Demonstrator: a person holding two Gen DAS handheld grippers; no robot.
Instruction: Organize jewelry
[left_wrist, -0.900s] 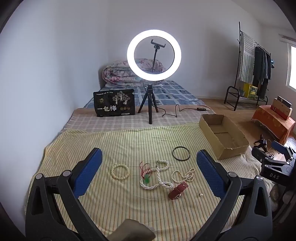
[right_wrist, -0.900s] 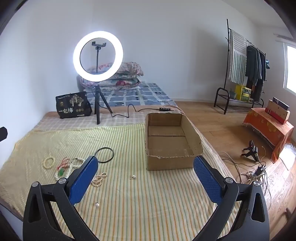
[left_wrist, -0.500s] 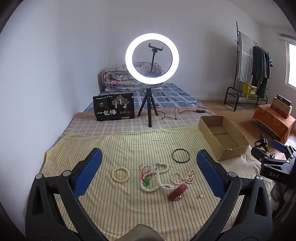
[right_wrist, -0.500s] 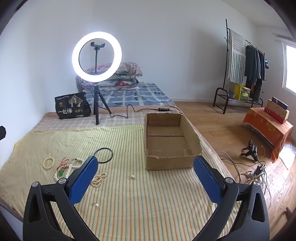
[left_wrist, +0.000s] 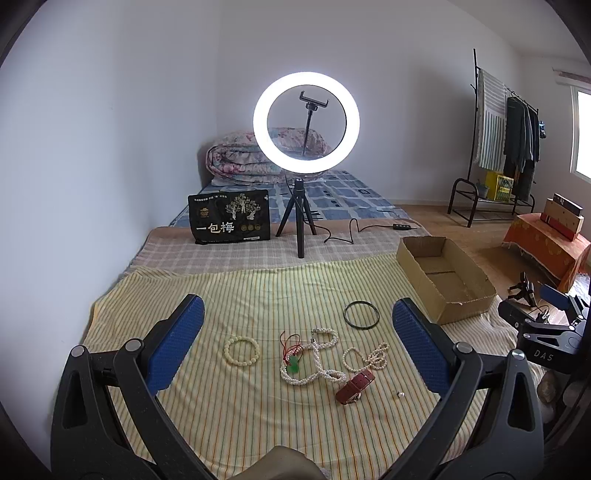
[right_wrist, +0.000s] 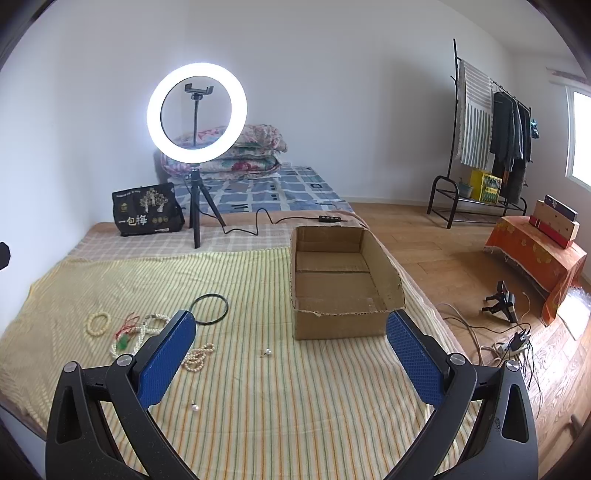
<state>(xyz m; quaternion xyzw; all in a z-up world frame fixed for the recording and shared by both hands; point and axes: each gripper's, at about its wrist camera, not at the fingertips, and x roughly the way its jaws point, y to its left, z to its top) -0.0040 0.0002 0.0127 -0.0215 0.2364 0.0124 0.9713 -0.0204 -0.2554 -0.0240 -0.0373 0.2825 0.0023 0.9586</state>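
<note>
Jewelry lies scattered on a yellow striped cloth. There is a cream bead bracelet, a pearl necklace with a green pendant on red cord, a second bead strand, a brown leather strap, a black bangle and a small pearl earring. An empty cardboard box stands to the right. My left gripper hovers open above the pile. My right gripper hangs open before the box, with loose pearls under it.
A lit ring light on a tripod stands behind the cloth, with its cable trailing right. A black printed bag leans nearby, folded quilts behind. Floor clutter: cables, clothes rack, orange-draped stand.
The left wrist view has tilted a little upward, so the ring light and jewelry sit lower in frame. The right gripper has barely moved. Both jaws stay wide.
</note>
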